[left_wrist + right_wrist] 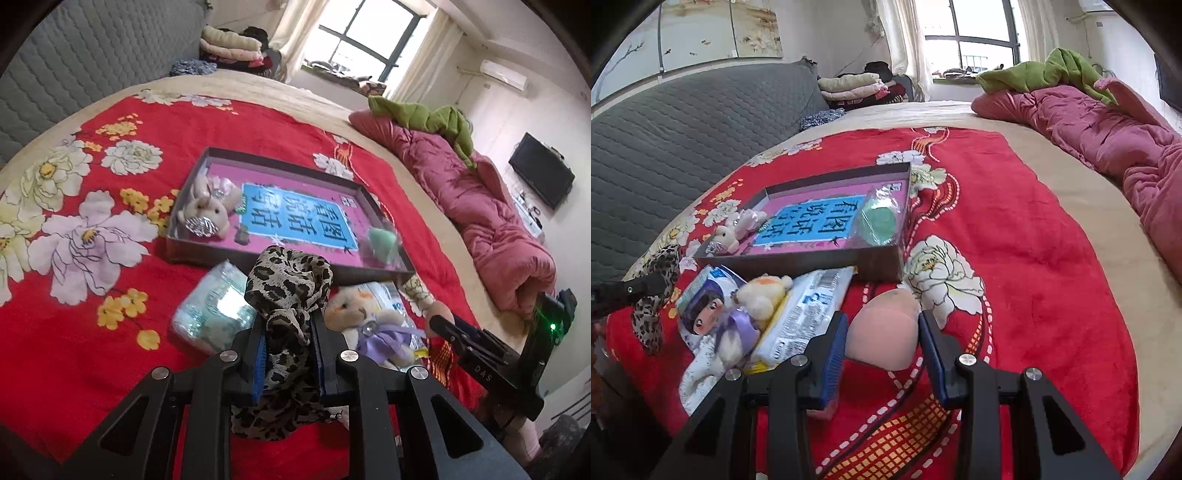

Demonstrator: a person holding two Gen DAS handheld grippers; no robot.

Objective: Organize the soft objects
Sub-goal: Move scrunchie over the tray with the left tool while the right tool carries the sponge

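My left gripper (287,325) is shut on a leopard-print cloth (286,280), held above the red blanket in front of a shallow brown tray (280,164). The tray holds a small plush bunny (207,206) and a green sponge in plastic (380,240). My right gripper (882,325) is open, its fingers on either side of a peach egg-shaped sponge (884,334) lying on the blanket; contact is unclear. A plush toy in a purple dress (365,317) lies on tissue packs beside it. The cloth also shows in the right wrist view (657,288).
A pale green tissue pack (207,310) lies left of the cloth. White printed packs (805,306) lie before the tray (827,258). A pink quilt (1108,133) and green garment (1052,74) lie on the right, a grey quilted headboard (683,122) on the left.
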